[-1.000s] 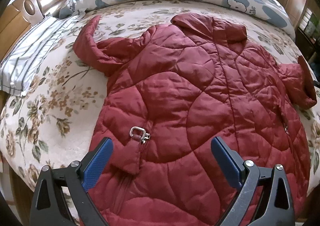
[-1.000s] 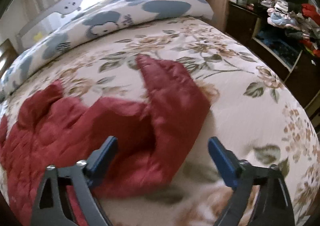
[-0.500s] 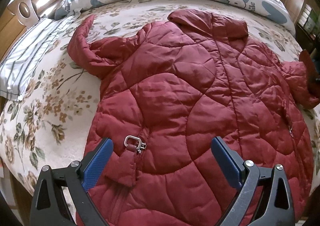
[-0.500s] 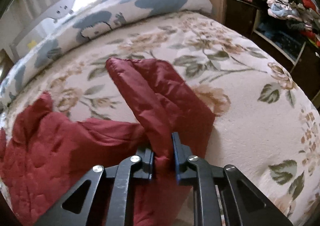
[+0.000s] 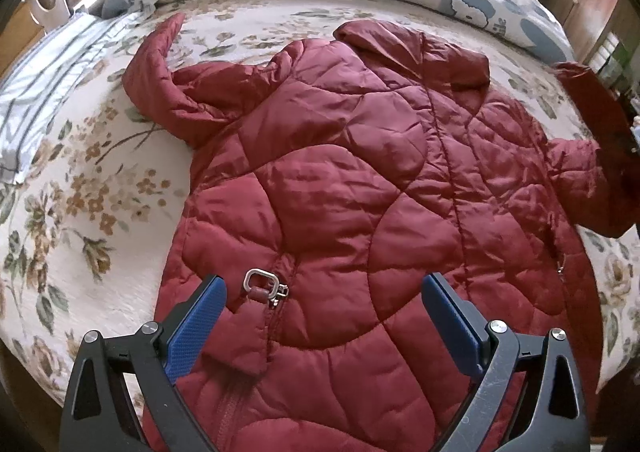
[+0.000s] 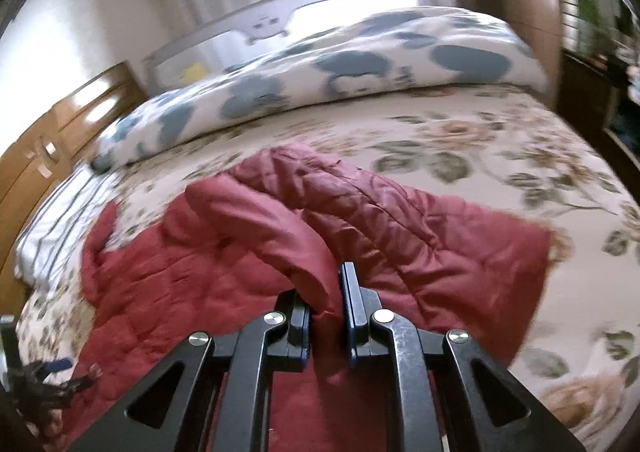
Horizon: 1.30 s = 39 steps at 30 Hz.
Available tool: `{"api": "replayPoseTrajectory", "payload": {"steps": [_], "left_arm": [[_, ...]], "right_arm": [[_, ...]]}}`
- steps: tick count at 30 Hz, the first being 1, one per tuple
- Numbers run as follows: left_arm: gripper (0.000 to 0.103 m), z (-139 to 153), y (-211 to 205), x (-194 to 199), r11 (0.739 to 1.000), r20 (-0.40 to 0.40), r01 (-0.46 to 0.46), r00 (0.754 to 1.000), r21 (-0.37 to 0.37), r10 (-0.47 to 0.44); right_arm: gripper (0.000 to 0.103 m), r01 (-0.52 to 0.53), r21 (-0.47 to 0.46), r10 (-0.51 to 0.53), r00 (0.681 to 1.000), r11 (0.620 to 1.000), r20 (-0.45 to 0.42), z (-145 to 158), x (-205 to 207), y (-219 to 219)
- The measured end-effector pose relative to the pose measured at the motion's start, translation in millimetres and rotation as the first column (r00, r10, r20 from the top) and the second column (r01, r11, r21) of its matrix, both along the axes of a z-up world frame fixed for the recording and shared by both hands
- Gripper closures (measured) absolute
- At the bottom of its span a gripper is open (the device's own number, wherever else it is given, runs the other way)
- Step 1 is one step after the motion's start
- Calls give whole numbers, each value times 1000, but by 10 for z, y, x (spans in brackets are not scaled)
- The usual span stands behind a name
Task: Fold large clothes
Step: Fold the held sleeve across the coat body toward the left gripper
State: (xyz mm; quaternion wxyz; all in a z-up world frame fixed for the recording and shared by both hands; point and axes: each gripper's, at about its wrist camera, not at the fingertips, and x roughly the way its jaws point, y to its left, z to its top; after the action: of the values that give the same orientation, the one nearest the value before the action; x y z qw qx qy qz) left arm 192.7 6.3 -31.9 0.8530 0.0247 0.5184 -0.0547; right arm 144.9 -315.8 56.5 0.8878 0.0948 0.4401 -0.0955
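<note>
Maroon quilted jacket (image 5: 360, 180) lies flat mid-bed, collar toward the far edge. My right gripper (image 6: 326, 316) pinches its right sleeve (image 6: 280, 244); my left gripper (image 5: 320, 324) hovers wide apart, empty, above the hem.

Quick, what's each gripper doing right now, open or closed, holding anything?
Left gripper: open, holding nothing, above the red jacket.
Right gripper: closed on the jacket's sleeve, lifted off the bed.

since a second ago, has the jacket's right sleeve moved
Yes. The right claw has shut on the sleeve and lifted it off the floral bedspread, swinging it left over the jacket body.
</note>
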Motion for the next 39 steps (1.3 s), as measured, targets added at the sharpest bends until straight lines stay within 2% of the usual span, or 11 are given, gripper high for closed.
{"api": "replayPoseTrajectory", "payload": {"steps": [6, 13, 18, 22, 27, 30, 32, 33, 34, 36, 39], "left_arm": [[5, -14, 199, 38, 994, -25, -18, 1000, -107, 15], [5, -19, 437, 178, 964, -60, -30, 998, -263, 15], [6, -68, 682, 536, 899, -116, -54, 993, -434, 4], [7, -113, 736, 857, 864, -130, -49, 991, -501, -19], [9, -384, 531, 1349, 834, -189, -25, 977, -551, -96], [18, -629, 406, 1589, 831, -235, -30, 964, -555, -122], [37, -754, 369, 1702, 823, -257, -47, 959, -566, -122], [60, -805, 355, 1762, 820, -267, -52, 955, -570, -126], [71, -828, 344, 1803, 809, -277, -56, 952, -585, -134], [80, -848, 320, 1844, 793, -265, -48, 953, -607, -145], [86, -714, 278, 1808, 813, -195, 7, 970, -582, -148]], "right_arm": [[91, -125, 65, 128, 990, 990, -56, -387, 204, 549], [91, -245, 95, 255, 960, 965, -114, -817, 339, 1082], [90, -378, 115, 391, 911, 919, -131, -1029, 380, 1405], [86, -451, 102, 462, 875, 887, -145, -1118, 365, 1614], [85, -478, 115, 490, 861, 871, -131, -1120, 400, 1766], [85, -479, 123, 493, 861, 869, -129, -1120, 417, 1781], [85, -475, 127, 490, 863, 871, -127, -1121, 407, 1772], [85, -472, 133, 488, 864, 871, -126, -1124, 402, 1766], [83, -469, 141, 485, 865, 872, -127, -1130, 398, 1759], [81, -456, 149, 475, 870, 877, -131, -1140, 364, 1730], [59, -444, 195, 472, 872, 874, -128, -1131, 283, 1660]]}}
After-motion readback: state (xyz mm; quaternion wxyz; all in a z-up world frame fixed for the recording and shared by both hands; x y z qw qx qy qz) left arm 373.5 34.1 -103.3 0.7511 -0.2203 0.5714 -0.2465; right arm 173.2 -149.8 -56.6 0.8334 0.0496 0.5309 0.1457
